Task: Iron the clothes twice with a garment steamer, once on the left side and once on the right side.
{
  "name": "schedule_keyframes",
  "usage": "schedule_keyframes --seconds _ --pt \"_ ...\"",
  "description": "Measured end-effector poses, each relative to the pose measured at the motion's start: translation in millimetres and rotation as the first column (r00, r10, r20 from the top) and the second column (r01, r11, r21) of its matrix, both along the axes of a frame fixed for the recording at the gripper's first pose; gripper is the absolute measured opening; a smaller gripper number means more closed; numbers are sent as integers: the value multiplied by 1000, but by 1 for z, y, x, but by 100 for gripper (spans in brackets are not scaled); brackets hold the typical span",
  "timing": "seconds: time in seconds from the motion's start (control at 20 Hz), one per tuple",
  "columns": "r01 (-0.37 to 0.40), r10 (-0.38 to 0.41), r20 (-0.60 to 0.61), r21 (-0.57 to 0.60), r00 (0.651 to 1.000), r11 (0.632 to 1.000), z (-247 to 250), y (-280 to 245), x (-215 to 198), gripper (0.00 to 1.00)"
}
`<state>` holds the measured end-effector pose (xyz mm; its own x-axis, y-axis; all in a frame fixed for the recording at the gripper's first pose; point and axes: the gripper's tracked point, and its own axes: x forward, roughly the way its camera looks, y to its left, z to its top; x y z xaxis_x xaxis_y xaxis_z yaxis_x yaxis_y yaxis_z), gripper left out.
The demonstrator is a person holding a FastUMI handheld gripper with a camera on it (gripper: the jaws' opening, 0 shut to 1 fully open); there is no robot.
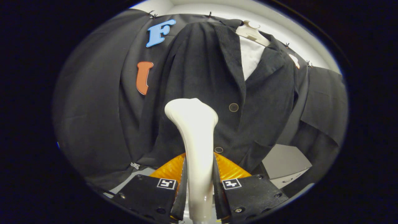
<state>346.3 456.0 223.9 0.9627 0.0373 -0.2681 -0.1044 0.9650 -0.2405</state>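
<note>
Gripper (199, 189) clamped on garment steamer (195, 140), both fingers pressing its handle. Head up against dark jacket (214, 93) front, beside the buttons (233, 107); contact probably, hard to confirm. Risks: head snagging a button or lapel, handle twisting in the grip. Beyond: hanger (252, 31), white cabinet (284, 166) low beside hem.

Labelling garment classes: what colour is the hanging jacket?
Dark charcoal jacket, clearest in gripper view; the gripper holds the steamer before it.
</note>
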Motion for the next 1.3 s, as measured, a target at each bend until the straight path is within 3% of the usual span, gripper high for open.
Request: schedule_keyframes --seconds 1.3 --pt "10 -21 -198 -53 980 999 -167 -21 10 40"
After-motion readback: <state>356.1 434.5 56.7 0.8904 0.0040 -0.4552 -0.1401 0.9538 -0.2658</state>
